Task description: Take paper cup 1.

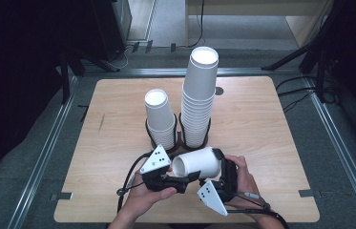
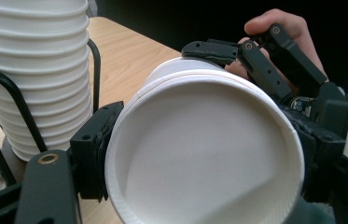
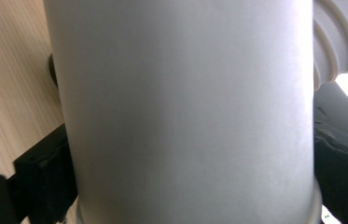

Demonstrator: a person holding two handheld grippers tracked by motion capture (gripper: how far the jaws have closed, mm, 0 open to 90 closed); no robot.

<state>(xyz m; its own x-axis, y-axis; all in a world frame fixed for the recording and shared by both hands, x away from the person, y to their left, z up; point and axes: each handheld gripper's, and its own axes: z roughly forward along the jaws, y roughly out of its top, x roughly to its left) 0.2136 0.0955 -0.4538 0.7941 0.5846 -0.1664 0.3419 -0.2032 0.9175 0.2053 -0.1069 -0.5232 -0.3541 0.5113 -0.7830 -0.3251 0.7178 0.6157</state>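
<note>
A white paper cup (image 1: 199,162) lies on its side above the front of the wooden table (image 1: 261,129), between both grippers. My left gripper (image 1: 181,172) is shut on its rim. In the left gripper view the cup's open mouth (image 2: 204,154) faces the camera, with a black jaw pressed against each side. My right gripper (image 1: 216,167) reaches around the cup's body from the right. In the right gripper view the cup wall (image 3: 185,107) stands between its jaws, which look spread to either side and seem not to press on it.
A tall stack of white cups (image 1: 199,95) and a shorter stack (image 1: 160,119) stand in a black wire holder (image 1: 179,136) at the table's middle, just behind the grippers. The ribbed cup stack (image 2: 36,70) is close on the left in the left gripper view.
</note>
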